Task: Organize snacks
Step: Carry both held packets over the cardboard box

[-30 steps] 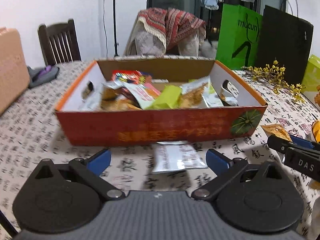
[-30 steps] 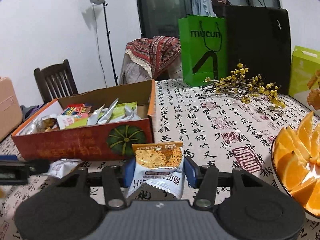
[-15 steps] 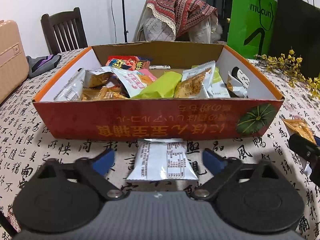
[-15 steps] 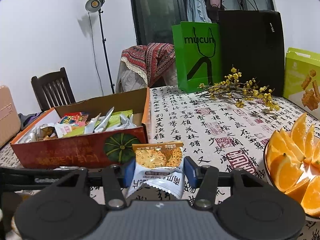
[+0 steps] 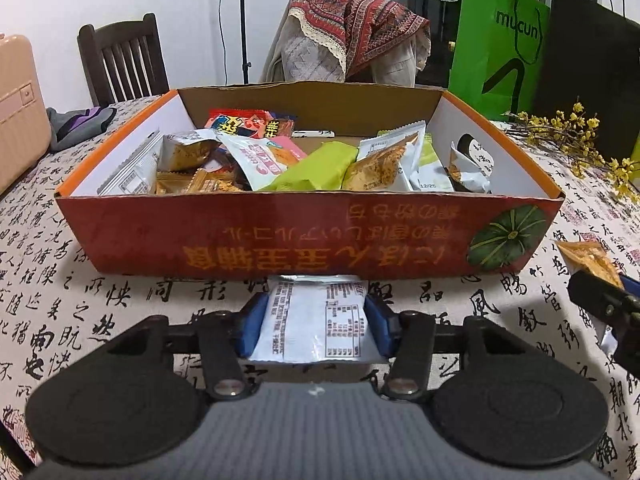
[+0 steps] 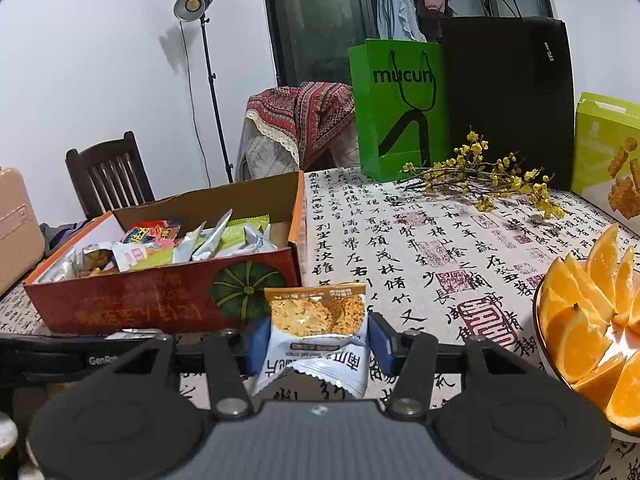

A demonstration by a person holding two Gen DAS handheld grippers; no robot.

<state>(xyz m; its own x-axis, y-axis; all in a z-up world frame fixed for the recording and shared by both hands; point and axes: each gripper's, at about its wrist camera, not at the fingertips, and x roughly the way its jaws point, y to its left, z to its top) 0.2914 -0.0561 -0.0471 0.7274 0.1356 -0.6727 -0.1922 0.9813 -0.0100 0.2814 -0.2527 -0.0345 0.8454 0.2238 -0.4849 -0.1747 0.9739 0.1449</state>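
Two packets were in hand: the left gripper (image 5: 316, 322) was closing on a white packet (image 5: 316, 320) lying against the box (image 5: 280, 236), while the right gripper (image 6: 318, 338) pinched a cracker packet (image 6: 318, 332) beside it. Both probably needed lifting over the near wall.

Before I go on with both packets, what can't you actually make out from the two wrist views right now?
- Left wrist view: the white packet's far end, hidden under the snack box.
- Left wrist view: the right gripper, cut off by the frame's edge.
- Right wrist view: the orange-slice bowl, cut by the edge.
- Both views: the box's floor, hidden by snacks.
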